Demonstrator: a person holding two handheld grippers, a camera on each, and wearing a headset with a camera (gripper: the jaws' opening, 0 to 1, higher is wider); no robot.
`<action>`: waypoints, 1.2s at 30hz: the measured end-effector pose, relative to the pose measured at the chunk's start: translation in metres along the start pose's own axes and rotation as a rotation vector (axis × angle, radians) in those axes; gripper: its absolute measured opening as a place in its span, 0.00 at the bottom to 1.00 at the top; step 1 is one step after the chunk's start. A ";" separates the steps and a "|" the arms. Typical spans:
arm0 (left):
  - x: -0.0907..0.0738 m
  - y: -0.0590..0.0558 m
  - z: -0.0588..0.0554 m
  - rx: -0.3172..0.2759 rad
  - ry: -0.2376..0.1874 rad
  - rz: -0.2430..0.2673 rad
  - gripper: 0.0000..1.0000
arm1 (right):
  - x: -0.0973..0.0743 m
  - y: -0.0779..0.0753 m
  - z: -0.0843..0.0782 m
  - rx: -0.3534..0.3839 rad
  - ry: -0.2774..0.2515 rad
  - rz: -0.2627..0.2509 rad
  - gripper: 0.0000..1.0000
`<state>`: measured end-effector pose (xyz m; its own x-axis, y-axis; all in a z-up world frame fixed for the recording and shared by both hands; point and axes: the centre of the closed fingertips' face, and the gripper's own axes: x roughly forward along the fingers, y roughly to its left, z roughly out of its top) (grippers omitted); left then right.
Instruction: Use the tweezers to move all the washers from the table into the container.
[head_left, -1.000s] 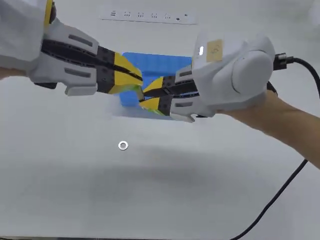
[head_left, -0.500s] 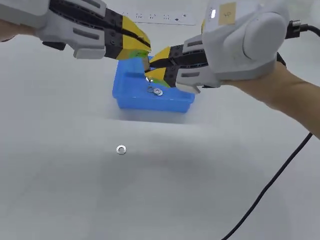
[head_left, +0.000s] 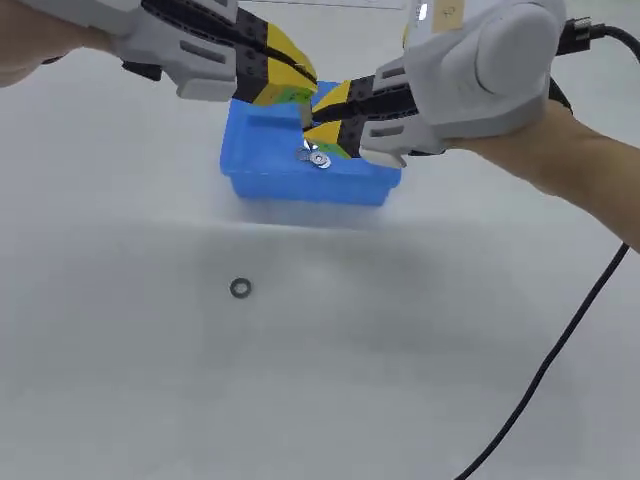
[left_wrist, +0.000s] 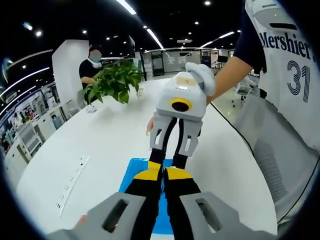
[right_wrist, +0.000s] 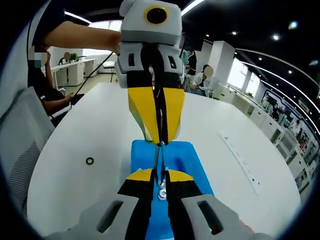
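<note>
**A:** How do the tongs stand?

**B:** Both are narrow. The right tongs (right_wrist: 161, 176) close around the legs of the thin silver metal tweezers (right_wrist: 160, 162). The left tongs (right_wrist: 160, 141) meet them tip to tip and seem to pinch the tail end. I cannot tell whether the right pair presses hard or only steadies.

**A:** Why two tongs for one tool?

**B:** My guess is that one carries and the other squeezes, so the fine points can open and shut. The points hang down into the blue rectangular plastic container (head_left: 300, 185), just above the small silver metal washers (head_left: 319, 160) lying on its floor. It is too small to tell whether the points grip one.

**A:** And what is left to do?

**B:** A lone washer (head_left: 240, 288) lies flat on the white counter (head_left: 150, 380), well apart from the container on the person's side.

**A:** Is anything in the way?

**B:** Nothing lies between the container and that ring. A black cable (head_left: 565, 340) trails from the right tongs across the counter, well clear of it. A white power strip (right_wrist: 240, 155) lies off to one side of the container, and a green leafy plant (left_wrist: 112, 82) stands at the far end of the counter.
</note>
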<state>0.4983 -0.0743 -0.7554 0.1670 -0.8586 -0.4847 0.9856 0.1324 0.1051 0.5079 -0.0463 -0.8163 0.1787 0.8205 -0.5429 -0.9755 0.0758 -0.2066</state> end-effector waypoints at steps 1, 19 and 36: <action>0.002 0.001 -0.003 -0.008 0.000 -0.001 0.06 | 0.001 -0.001 -0.002 0.005 0.002 0.001 0.10; 0.014 0.008 -0.017 -0.067 -0.023 -0.010 0.06 | 0.016 -0.006 -0.021 0.055 0.012 0.010 0.11; -0.013 -0.009 0.022 -0.013 -0.065 0.020 0.05 | -0.008 0.004 0.023 0.030 -0.059 -0.026 0.11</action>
<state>0.4871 -0.0753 -0.7314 0.1852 -0.8862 -0.4247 0.9824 0.1561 0.1027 0.4992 -0.0395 -0.7941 0.1971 0.8499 -0.4886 -0.9742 0.1140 -0.1947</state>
